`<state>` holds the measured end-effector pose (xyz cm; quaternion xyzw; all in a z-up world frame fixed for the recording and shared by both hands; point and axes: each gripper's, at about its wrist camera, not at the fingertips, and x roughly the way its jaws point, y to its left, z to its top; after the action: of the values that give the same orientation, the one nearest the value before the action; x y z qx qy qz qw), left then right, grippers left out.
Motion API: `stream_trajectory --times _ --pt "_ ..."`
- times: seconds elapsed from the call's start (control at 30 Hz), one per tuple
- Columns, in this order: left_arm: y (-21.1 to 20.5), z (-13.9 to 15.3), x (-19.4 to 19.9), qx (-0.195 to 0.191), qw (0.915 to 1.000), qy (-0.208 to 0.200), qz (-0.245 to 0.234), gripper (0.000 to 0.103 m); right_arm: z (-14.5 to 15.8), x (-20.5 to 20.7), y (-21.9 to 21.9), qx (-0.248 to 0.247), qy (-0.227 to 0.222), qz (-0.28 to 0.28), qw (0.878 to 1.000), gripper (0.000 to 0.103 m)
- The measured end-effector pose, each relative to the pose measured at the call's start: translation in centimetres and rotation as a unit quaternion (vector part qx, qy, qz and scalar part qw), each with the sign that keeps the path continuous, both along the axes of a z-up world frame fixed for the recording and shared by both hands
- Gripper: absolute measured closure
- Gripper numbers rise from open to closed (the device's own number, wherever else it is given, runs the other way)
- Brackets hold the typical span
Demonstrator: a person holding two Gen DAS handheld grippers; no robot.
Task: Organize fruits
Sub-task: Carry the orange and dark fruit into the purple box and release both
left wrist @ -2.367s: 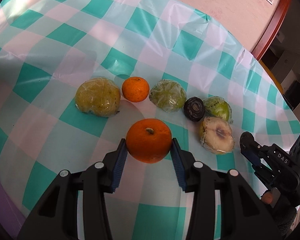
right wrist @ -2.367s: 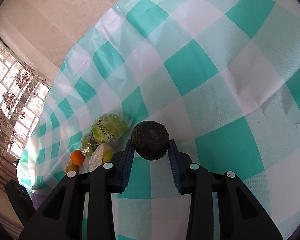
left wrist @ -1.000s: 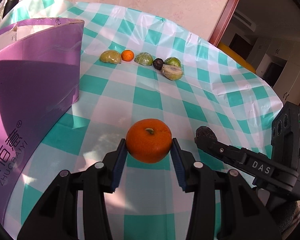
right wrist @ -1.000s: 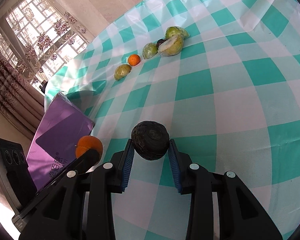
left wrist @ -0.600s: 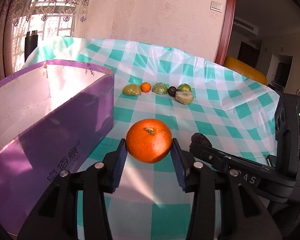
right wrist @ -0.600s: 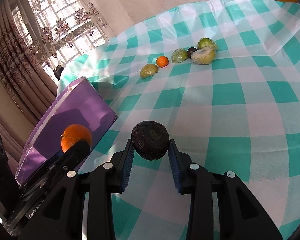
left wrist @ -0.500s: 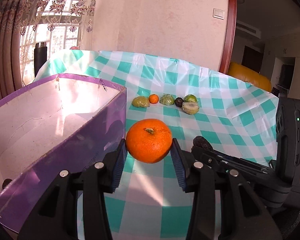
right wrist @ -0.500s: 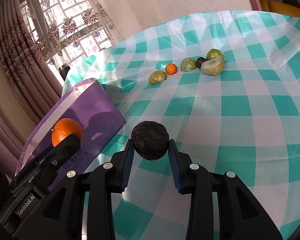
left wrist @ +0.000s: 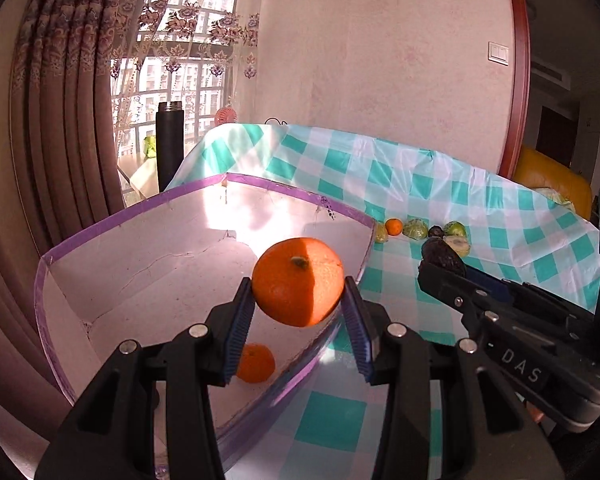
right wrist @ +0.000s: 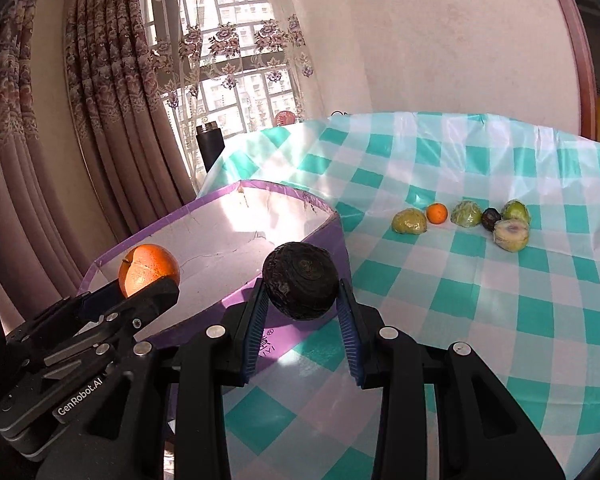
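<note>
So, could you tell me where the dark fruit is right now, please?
The right hand-held gripper holds the dark fruit above the checked tablecloth, just outside the purple box.

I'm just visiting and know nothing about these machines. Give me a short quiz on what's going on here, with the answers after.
1. True or false: the left claw is shut on an orange.
2. What does the right claw hold? A) a dark round fruit B) a small orange C) nothing
3. Fill in: inside the purple box, one small ______ already lies on the floor.

Key
1. True; the orange is held above the open box.
2. A; the dark round fruit sits between its two fingers, near the box's outer wall.
3. Orange. Six more fruits lie in a row on the checked tablecloth.
</note>
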<state>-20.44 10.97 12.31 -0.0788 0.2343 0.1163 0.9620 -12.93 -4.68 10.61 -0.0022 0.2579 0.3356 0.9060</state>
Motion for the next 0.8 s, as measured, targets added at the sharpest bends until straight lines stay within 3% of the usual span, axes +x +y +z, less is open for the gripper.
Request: stream_trajectory --times 0.2,0.4,0.8 --pt "4.0 0.2 -0.8 0.003 0.9986 0.032 0.043 0.059 1.4 0.0 4.6 -0.043 -0.02 0.028 0.998 0.067" --pt "7.3 -0.9 -0.6 0.003 0.9951 0.074 0.065 0.059 0.9 0.1 8.8 -0.104 -0.021 0.056 0.993 0.067" --pt "10.6 -3.0 1.6 0.024 0.9812 0.179 0.066 0.058 -2.7 0.5 16.3 -0.255 0.008 0.1 0.962 0.067"
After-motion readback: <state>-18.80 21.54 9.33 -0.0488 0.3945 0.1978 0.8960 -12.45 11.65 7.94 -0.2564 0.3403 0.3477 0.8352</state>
